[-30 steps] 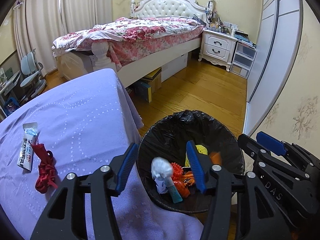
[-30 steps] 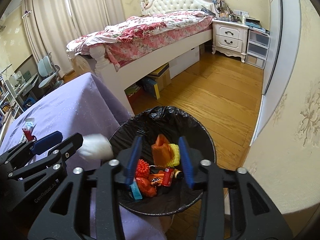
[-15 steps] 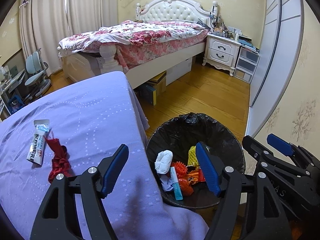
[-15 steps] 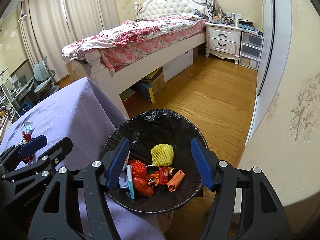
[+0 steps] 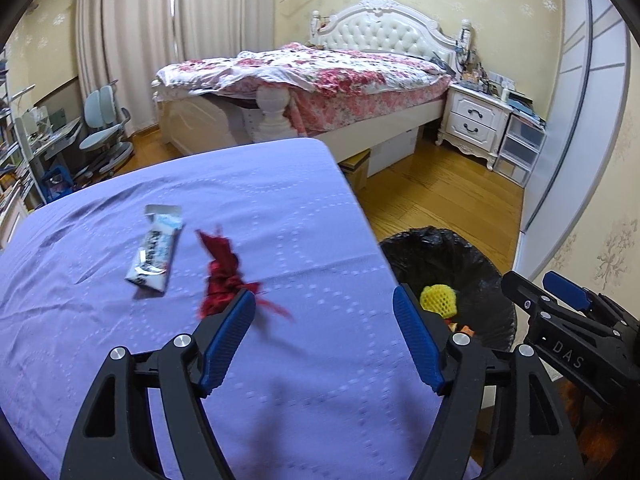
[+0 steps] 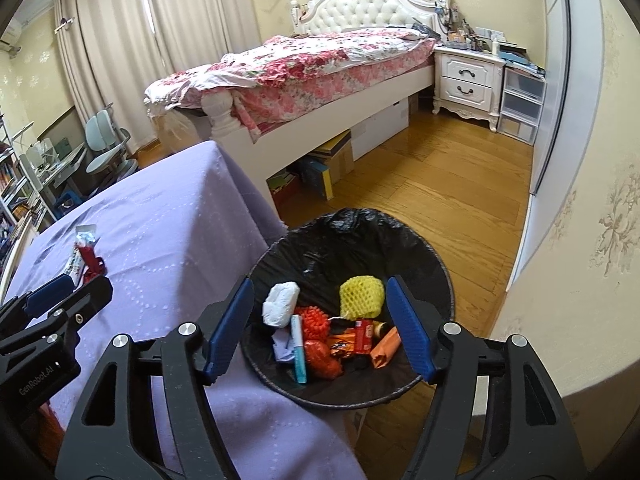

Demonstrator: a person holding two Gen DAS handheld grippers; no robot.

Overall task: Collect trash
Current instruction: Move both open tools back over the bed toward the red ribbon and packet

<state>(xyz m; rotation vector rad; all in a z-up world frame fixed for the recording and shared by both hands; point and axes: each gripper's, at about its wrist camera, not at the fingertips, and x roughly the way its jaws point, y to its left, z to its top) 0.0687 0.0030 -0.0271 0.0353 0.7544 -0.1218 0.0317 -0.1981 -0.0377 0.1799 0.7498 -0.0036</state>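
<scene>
Hovering over the purple tablecloth (image 5: 280, 208), the left gripper (image 5: 324, 340) had its blue-padded jaws spread wide with nothing between them; they had just been opening further. Its left pad overlapped, in the left wrist view, the near end of the red ribbon (image 5: 222, 268), though contact could not be told. The ribbon lay crumpled on the cloth, its long axis running from the near gripper toward the far bed. Just beside it on the left lay the white wrapper (image 5: 154, 250), flat, with its long axis nearly parallel to the ribbon and its torn, open end pointing away from the camera; the print on it was too blurred to read.

The right gripper (image 6: 320, 328) hung above the trash bin (image 6: 440, 268), lined with a black bag, which stood on the floor against the table's edge. Its jaws had opened earlier in the second and were released, holding nothing. Seen between them, down in the bin, lay a white wad (image 6: 281, 304), a yellow foam net (image 6: 360, 296), a red spiky ball (image 6: 314, 320), a blue tube (image 6: 298, 348) pointing toward the camera, and orange packets (image 6: 384, 346).

Letters "DAS" showed on the right gripper's body in the left wrist view, and "GenRobot.AI" on the left gripper's body in the right wrist view.

Beyond stood a bed (image 5: 340, 76) with a floral cover and a white nightstand (image 5: 472, 124).
</scene>
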